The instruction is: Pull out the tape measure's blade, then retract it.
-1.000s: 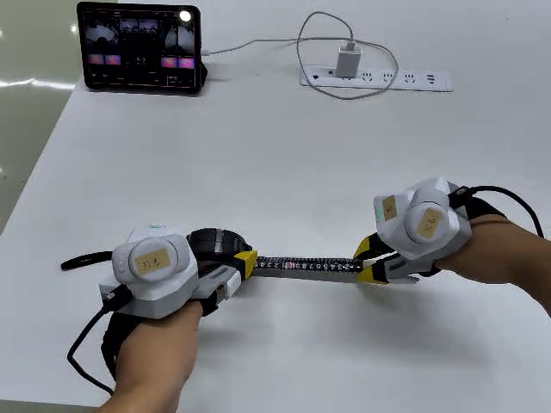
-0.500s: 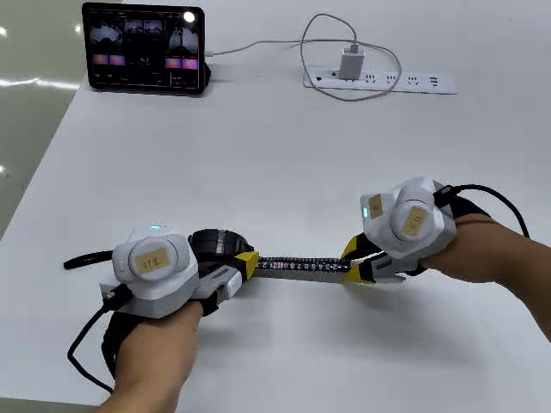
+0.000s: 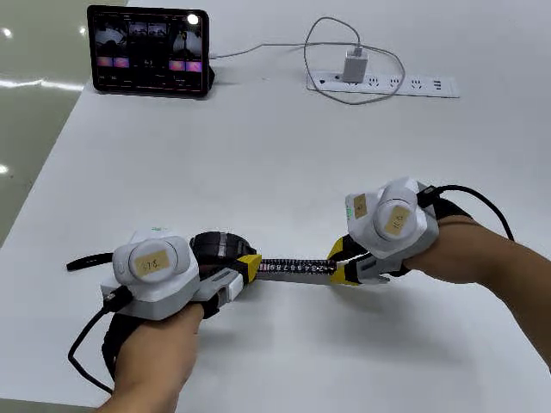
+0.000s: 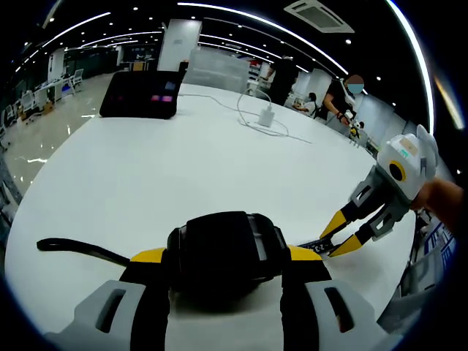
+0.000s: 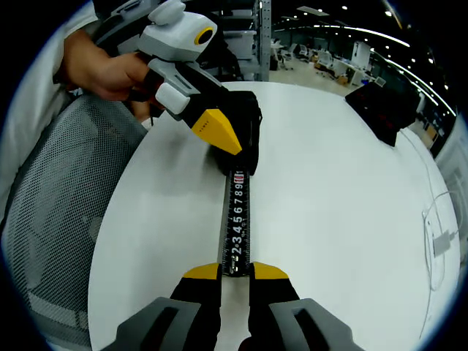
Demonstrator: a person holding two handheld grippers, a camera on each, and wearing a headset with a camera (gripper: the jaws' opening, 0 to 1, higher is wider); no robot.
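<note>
White table (image 3: pixel 284 172) below; left gripper (image 3: pixel 234 274) clamps tape measure (image 4: pixel 223 252), my right gripper (image 5: pixel 235 272) pinches blade (image 5: pixel 237 219) tip, closer now: retracting.

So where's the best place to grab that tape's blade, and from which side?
Probably its free end, coming in end-on, facing the case. The blade is a thin straight strip, so jaws close on its tip from either side, as the right gripper does now.

You have the black round-cased tape measure (image 3: pixel 219 247) lying at your left on the white tabletop (image 3: pixel 258 163), its black white-numbered blade (image 3: pixel 297 268) drawn partway out, flat and straight toward your right.
</note>
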